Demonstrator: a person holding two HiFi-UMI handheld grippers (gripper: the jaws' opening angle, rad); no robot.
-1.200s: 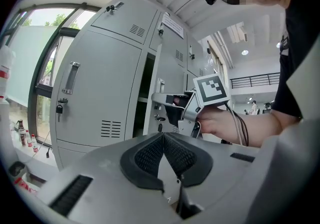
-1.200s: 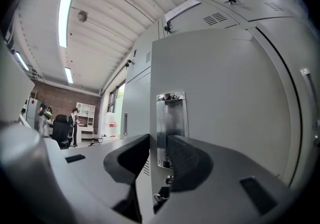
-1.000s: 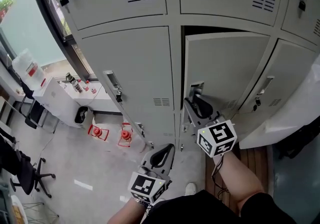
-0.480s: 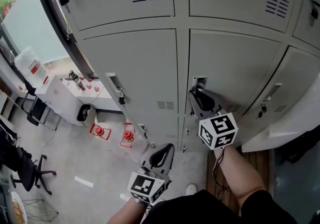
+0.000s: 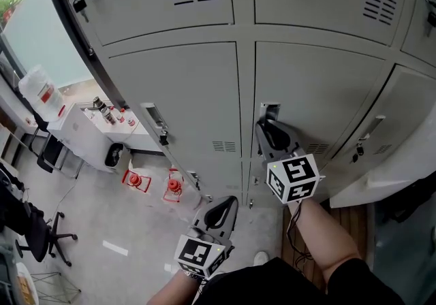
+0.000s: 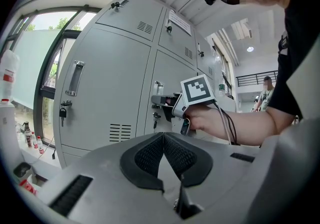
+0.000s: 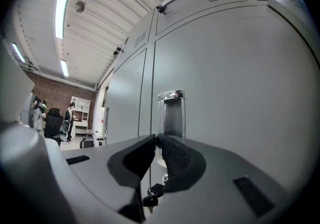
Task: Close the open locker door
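Note:
The grey locker door (image 5: 313,86) in the lower row lies flush with its neighbours, with no gap showing at its edge. Its recessed metal handle (image 5: 270,111) sits at the door's left side. My right gripper (image 5: 267,130) points at the door just below that handle. Its jaws are closing, with a thin slit between the tips and nothing in it. In the right gripper view the handle (image 7: 173,113) stands just beyond the gripper (image 7: 154,138), and a key (image 7: 150,199) hangs below. My left gripper (image 5: 228,203) hangs low, shut and empty, away from the lockers.
Closed grey lockers fill the wall around the door; the left neighbour has a handle with a padlock (image 5: 155,120). Red objects (image 5: 172,184) and a white cabinet (image 5: 75,133) stand on the floor at left, an office chair (image 5: 41,239) further left. People stand far off.
The door stood ajar with a dark gap; it has swung flush with the locker front. My right gripper went in with it. The left gripper has stayed put.

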